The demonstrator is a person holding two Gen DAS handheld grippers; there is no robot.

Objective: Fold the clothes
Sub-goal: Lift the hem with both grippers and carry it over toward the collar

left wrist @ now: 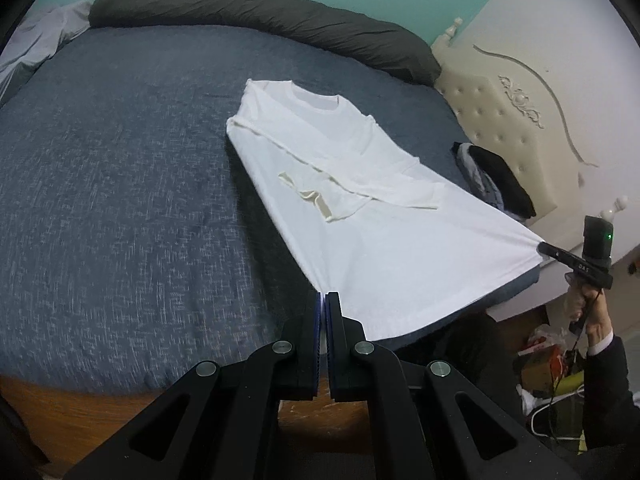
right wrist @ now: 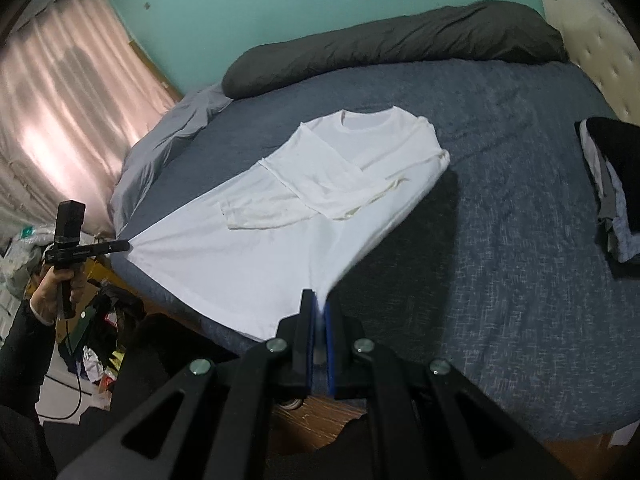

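Pinching the white shirt (left wrist: pixel 360 208) hem corners, my left gripper (left wrist: pixel 323 300) and right gripper (right wrist: pixel 319 300) fingers seem clamped, lifting it off the bed (left wrist: pixel 120 200).

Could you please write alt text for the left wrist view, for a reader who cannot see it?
A white long-sleeved shirt, sleeves folded across its front, lies on a blue-grey bed, its hem corners pinched and pulled taut by the left gripper and right gripper. Dark folded clothes sit by the cream headboard.
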